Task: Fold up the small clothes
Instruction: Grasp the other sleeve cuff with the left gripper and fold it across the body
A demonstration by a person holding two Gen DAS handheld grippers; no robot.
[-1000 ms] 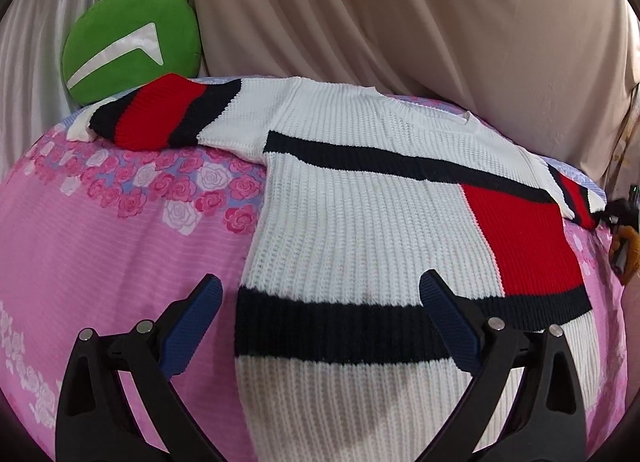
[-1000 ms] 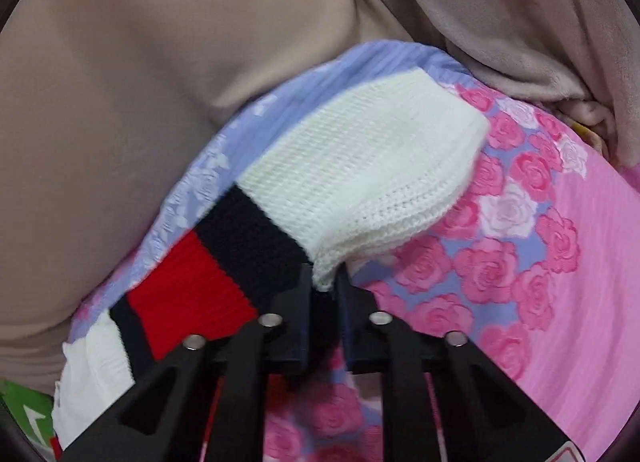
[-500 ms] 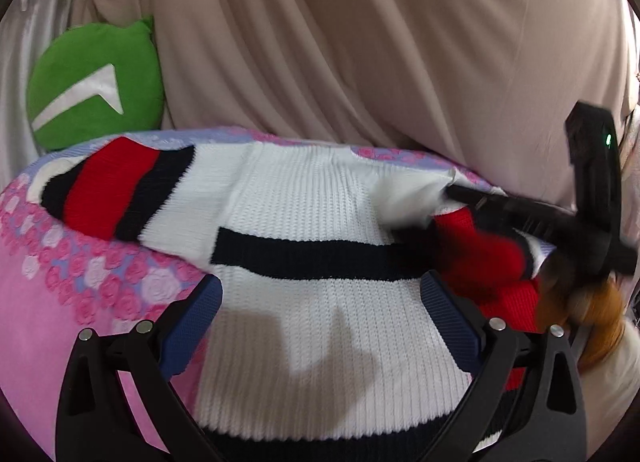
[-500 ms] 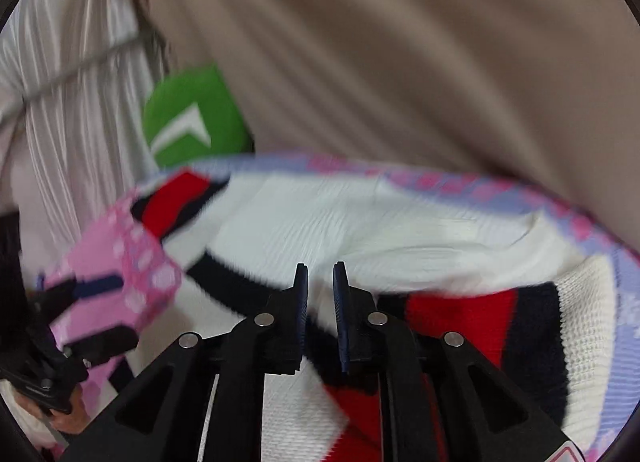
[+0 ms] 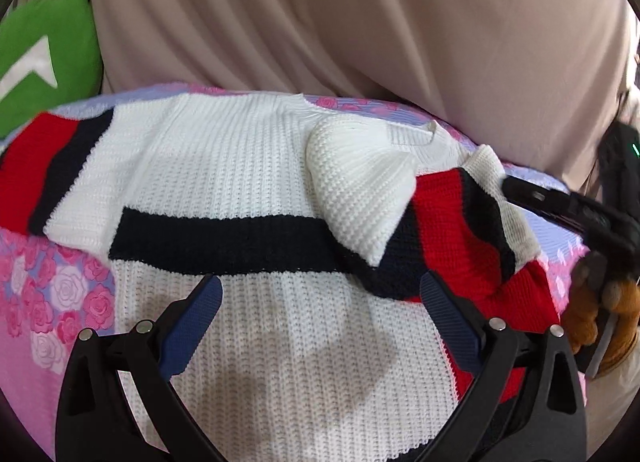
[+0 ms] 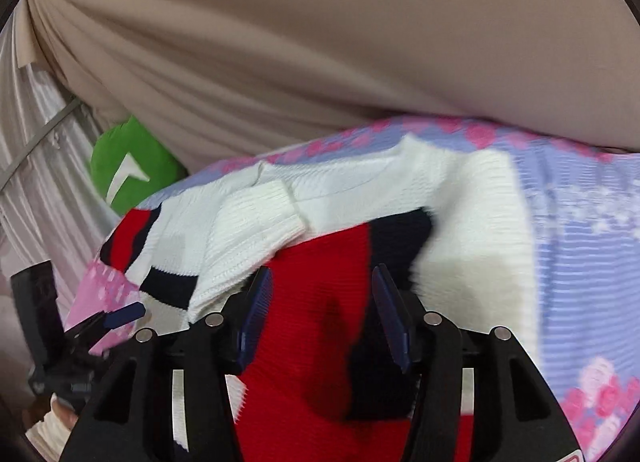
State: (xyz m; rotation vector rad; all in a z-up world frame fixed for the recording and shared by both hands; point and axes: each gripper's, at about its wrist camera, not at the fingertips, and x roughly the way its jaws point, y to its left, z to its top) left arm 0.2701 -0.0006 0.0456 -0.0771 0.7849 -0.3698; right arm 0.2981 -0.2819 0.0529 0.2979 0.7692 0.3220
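A white knit sweater (image 5: 248,165) with navy and red bands lies flat on the pink floral bedsheet (image 5: 60,294). One sleeve (image 5: 448,221) is folded across its chest, with the white cuff (image 5: 360,181) resting near the collar. The other sleeve (image 5: 36,165) still stretches out to the left. My left gripper (image 5: 320,294) hovers open over the sweater's middle, holding nothing. My right gripper (image 6: 322,294) hangs just above the folded sleeve's red band (image 6: 320,262). Its jaws are opening and the pads stand clear of the knit. It also shows as my right gripper (image 5: 560,201) at the right edge of the left wrist view.
A green cushion (image 5: 36,61) leans at the back left, and beige curtain folds (image 5: 360,21) hang right behind the bed. A gloved hand (image 5: 600,322) holds the right gripper at the bed's right side. My left gripper (image 6: 120,314) shows at the left of the right wrist view.
My right gripper carried the sleeve from the bed's edge across onto the sweater's chest, then opened and let it go. My left gripper moved up the sweater toward the collar, staying open.
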